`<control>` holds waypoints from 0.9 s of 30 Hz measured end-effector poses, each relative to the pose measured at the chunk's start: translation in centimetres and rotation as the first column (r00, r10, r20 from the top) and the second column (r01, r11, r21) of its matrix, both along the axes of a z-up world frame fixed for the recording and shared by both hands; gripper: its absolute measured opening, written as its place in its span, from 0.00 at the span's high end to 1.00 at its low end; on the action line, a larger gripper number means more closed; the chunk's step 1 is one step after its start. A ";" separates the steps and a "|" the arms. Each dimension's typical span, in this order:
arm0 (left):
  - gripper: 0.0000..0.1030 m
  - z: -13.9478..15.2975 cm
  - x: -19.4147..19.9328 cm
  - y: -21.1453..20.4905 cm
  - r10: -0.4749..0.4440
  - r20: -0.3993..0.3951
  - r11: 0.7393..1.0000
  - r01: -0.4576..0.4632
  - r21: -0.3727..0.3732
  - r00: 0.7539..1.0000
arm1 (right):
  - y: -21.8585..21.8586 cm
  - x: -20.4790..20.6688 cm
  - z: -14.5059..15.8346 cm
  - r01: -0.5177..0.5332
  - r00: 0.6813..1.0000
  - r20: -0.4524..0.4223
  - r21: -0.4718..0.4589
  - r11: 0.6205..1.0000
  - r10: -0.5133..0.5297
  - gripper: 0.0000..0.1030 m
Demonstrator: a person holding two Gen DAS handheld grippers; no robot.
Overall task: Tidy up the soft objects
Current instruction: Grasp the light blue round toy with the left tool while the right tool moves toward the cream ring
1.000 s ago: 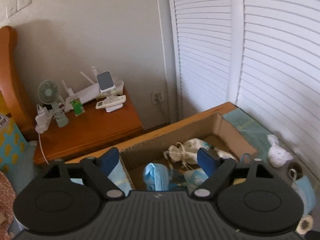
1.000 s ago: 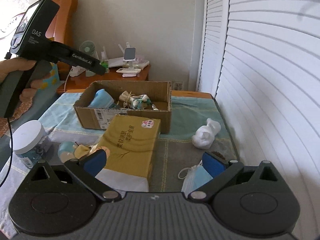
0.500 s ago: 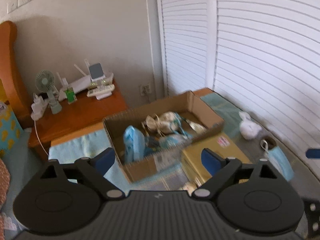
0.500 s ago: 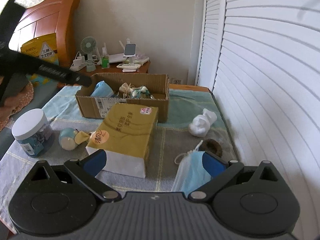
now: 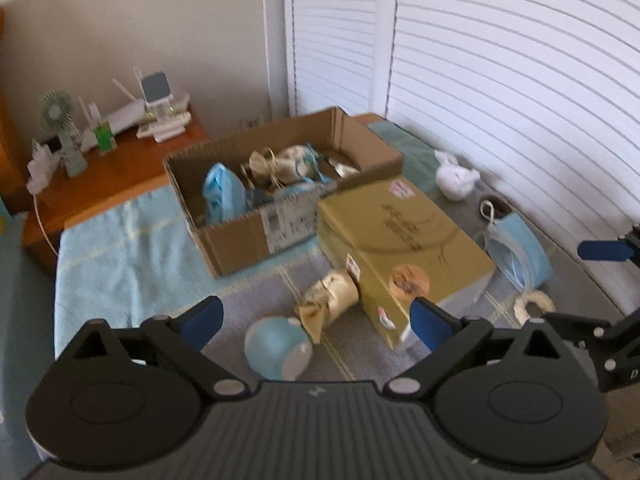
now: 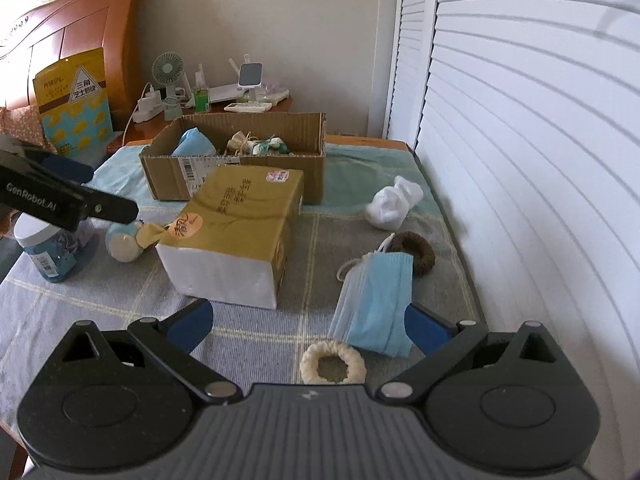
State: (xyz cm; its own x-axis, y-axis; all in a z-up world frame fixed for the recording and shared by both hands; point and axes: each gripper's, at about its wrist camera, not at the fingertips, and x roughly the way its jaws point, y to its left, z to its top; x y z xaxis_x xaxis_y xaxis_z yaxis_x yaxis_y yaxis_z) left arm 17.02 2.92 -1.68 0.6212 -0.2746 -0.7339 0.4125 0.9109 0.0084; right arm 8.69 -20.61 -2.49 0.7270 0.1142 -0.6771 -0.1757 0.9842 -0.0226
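Louvred doors flank our checked tablecloth (image 6: 248, 332). Our left gripper (image 5: 316, 322), jaws just widened and empty, hangs over the blue pouch (image 5: 278, 348); next we judge: descend, pinch, carry to the cardboard box (image 5: 240, 240). Our right gripper (image 6: 308, 326) gapes empty by the face mask (image 6: 376, 300). Only its view shows the jar (image 6: 48, 248).
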 end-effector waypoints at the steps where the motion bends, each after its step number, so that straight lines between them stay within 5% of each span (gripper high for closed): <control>1: 0.04 -0.1 0.0 -0.1 -0.009 -0.004 1.000 0.009 0.014 1.000 | 0.0 -0.1 -0.1 0.000 1.000 -0.001 0.003 1.000 0.000 0.00; 7: 0.07 -1.2 0.4 -0.9 -0.053 -0.041 0.988 0.058 0.144 0.998 | 0.1 0.0 -0.7 0.001 1.000 -0.016 0.014 1.000 -0.001 0.00; 9: 0.16 -1.8 1.1 -0.8 -0.044 -0.061 0.985 0.053 0.166 0.997 | 0.1 0.1 -0.9 -0.004 1.000 -0.017 0.010 1.000 0.004 0.00; 15: 0.36 -3.5 2.8 -0.5 -0.024 -0.130 0.986 0.045 0.158 0.991 | -0.1 0.3 -1.5 -0.013 1.000 -0.026 0.005 1.000 0.014 0.00; 27: 0.43 -5.0 4.2 -0.9 -0.012 -0.141 0.979 0.040 0.200 0.990 | -0.7 0.7 -2.6 -0.011 0.999 -0.050 0.016 1.000 0.012 0.00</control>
State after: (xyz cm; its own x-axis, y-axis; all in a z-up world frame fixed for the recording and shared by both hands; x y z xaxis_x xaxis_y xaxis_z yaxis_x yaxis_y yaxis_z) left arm 21.22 2.06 -6.68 0.5041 -0.1263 -0.8544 0.4461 0.8852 0.1323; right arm 9.36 -21.32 -5.11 0.6911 0.1334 -0.7104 -0.1876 0.9822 0.0019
